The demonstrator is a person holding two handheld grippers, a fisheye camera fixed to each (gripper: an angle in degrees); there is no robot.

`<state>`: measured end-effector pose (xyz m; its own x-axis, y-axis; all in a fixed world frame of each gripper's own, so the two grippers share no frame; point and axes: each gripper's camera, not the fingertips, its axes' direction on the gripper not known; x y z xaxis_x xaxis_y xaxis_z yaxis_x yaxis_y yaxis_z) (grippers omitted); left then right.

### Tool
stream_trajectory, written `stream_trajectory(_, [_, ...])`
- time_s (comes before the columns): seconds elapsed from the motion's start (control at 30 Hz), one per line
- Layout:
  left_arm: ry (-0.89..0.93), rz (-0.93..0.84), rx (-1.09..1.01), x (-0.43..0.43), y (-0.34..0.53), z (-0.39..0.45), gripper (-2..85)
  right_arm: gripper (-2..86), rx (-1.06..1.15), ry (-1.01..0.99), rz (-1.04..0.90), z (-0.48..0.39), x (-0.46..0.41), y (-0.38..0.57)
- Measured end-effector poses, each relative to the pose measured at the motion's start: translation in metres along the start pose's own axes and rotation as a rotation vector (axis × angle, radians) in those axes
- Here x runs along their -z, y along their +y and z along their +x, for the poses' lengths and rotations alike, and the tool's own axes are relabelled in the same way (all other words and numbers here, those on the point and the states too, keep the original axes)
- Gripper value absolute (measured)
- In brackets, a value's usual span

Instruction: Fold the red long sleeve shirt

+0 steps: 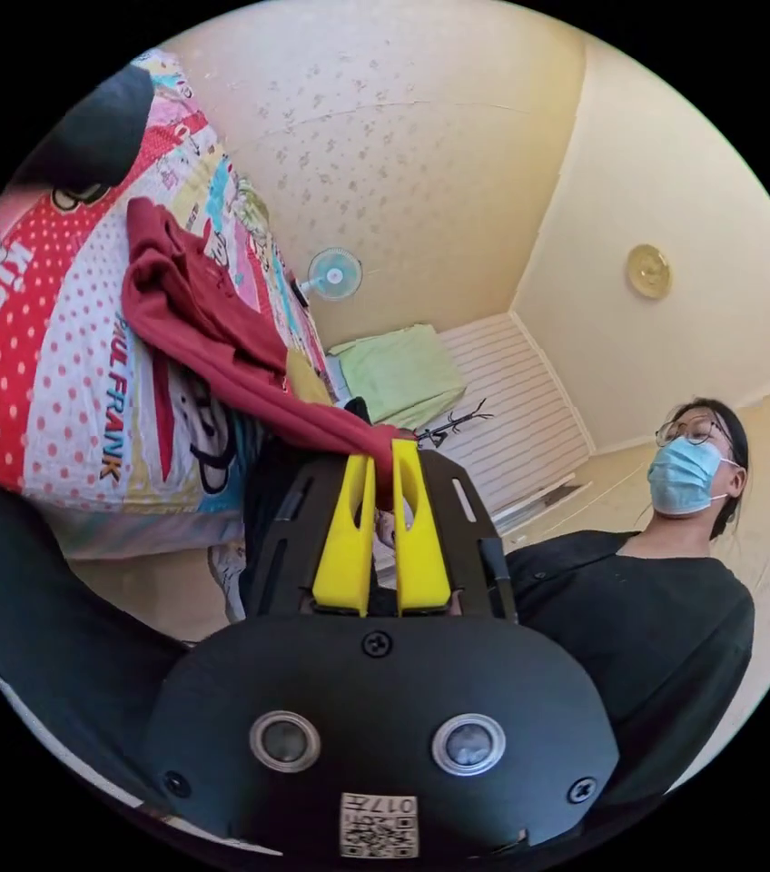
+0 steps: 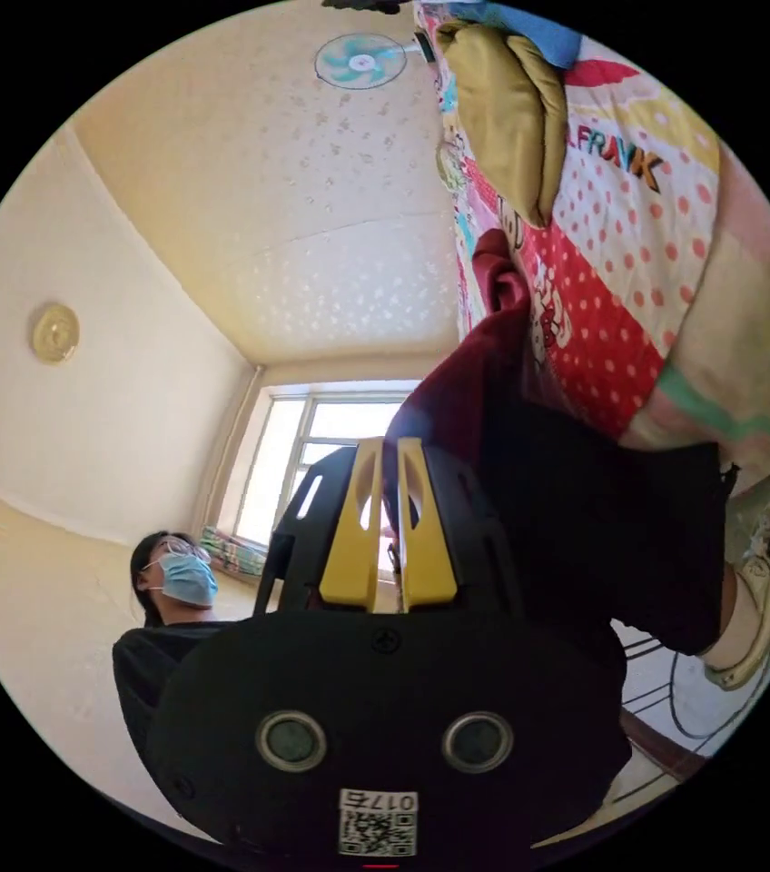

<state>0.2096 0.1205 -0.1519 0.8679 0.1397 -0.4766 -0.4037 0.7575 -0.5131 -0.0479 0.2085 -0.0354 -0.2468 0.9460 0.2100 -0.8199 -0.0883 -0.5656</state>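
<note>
Clearly the red long sleeve shirt lies bunched on the patterned bed cover, with one stretch of it drawn off the bed edge and running straight into the left gripper. That gripper's yellow fingers are clenched on the cloth, a fold of red showing between their tips. In the right gripper view the right gripper is likewise closed, and dark red cloth rises from just beyond its fingers toward the bed cover; it appears pinched there too, though the contact is shadowed. A mustard-coloured cloth sits farther along the bed, well apart from the fingers. A person in a dark top stands behind the grippers.

As a judgement: the shirt is light, soft and limp, so it will sag and drape rather than hold a shape, and it may drag on the cover. Hems, cuffs or shoulder seams give the firmest hold; a thin single layer could slip from the fingers.
</note>
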Motion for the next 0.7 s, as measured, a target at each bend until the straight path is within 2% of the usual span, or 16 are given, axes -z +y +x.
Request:
stream_trajectory(0.1, [-0.093,-0.040,-0.057,0.002,-0.008,0.034,3.4,3.2,0.141,0.096,-0.099,-0.071,-0.019,-0.012])
stream_trajectory(0.27, [-0.126,-0.033,0.008,0.022,0.025,0.048,3.3,3.0,0.344,0.255,-0.227,-0.171,-0.042,0.001])
stream_trajectory(0.43, [-0.085,-0.020,0.127,0.020,0.030,0.007,3.4,3.0,0.327,0.390,-0.256,-0.162,-0.044,-0.019])
stream_trajectory(0.57, [-0.006,0.011,0.079,0.005,-0.051,-0.034,3.4,3.2,0.282,0.260,-0.209,-0.128,-0.075,-0.111])
stream_trajectory(0.6, [-0.053,-0.007,0.067,-0.002,-0.088,-0.052,3.5,3.3,0.277,0.279,-0.203,-0.123,-0.084,-0.129])
stream_trajectory(0.7, [-0.167,-0.016,0.063,-0.022,-0.184,-0.120,4.0,3.9,0.279,0.544,-0.161,-0.091,-0.151,-0.225])
